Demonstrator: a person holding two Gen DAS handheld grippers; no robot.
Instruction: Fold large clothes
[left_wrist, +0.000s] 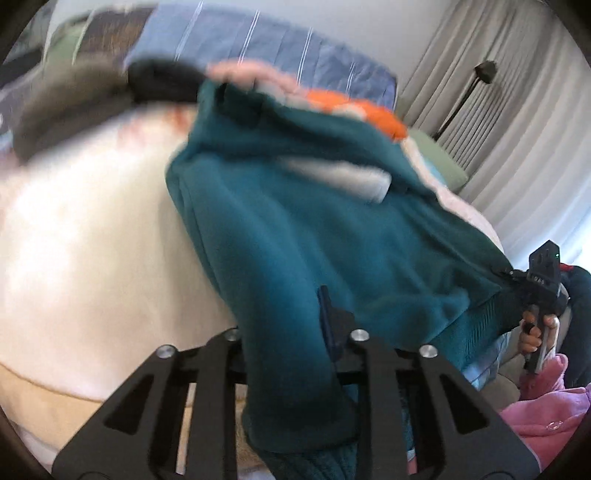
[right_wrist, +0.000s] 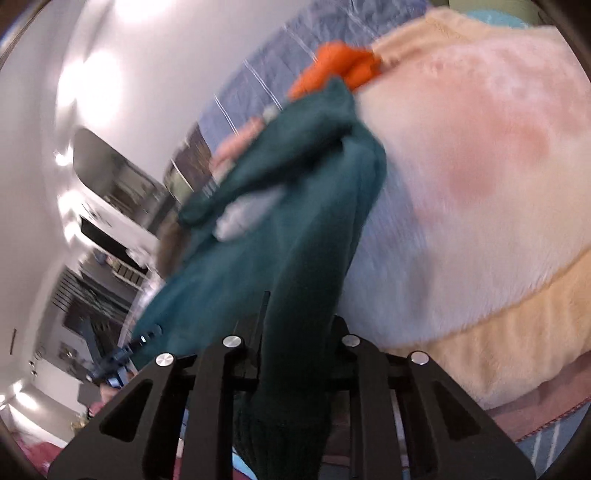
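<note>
A large teal fleece garment (left_wrist: 295, 229) with a ribbed hem and a white label is held up over the bed. My left gripper (left_wrist: 295, 328) is shut on one corner of it, and the cloth hangs through the fingers. My right gripper (right_wrist: 295, 325) is shut on the other corner of the teal garment (right_wrist: 295, 229). The right gripper also shows in the left wrist view (left_wrist: 517, 280), clamped on the garment's edge at the right. The left gripper shows in the right wrist view (right_wrist: 144, 341) at the lower left. Both views are motion-blurred.
A pale pink and cream plush blanket (left_wrist: 81, 236) covers the bed (right_wrist: 480, 177). An orange cloth (left_wrist: 369, 110) and other clothes lie near the blue striped pillow (left_wrist: 258, 40). A pink garment (left_wrist: 546, 417) lies at lower right. Curtains and a floor lamp (left_wrist: 476, 85) stand behind.
</note>
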